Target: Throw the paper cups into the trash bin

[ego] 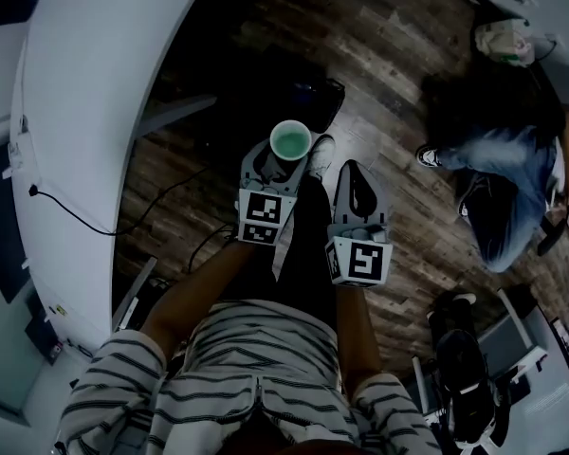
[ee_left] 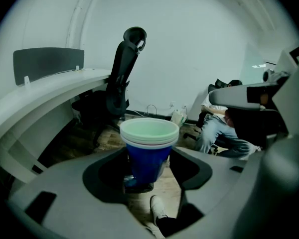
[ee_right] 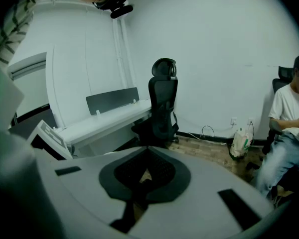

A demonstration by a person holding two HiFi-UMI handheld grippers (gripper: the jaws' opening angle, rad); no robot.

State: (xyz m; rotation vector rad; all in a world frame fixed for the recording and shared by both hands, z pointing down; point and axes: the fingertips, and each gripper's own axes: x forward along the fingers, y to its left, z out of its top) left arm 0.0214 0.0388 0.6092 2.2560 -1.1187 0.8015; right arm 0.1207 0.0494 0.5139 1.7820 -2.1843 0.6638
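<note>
The left gripper (ee_left: 147, 176) has its fingers clamped low on the nested paper cups (ee_left: 149, 142), upright above the floor (ego: 398, 83) — light, thin-walled, crushable, so grip gently near the stiffer base — while the right gripper (ee_right: 142, 180) is closed on nothing.

No words, numbers or brand names readable anywhere, only black-and-white square patterns on left marker cube (ego: 262, 218) and right marker cube (ego: 358, 262).

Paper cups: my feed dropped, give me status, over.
Left gripper shut on stacked paper cups, upright. Right gripper shut, empty. Trash bin not in view; seated person ahead right.
</note>
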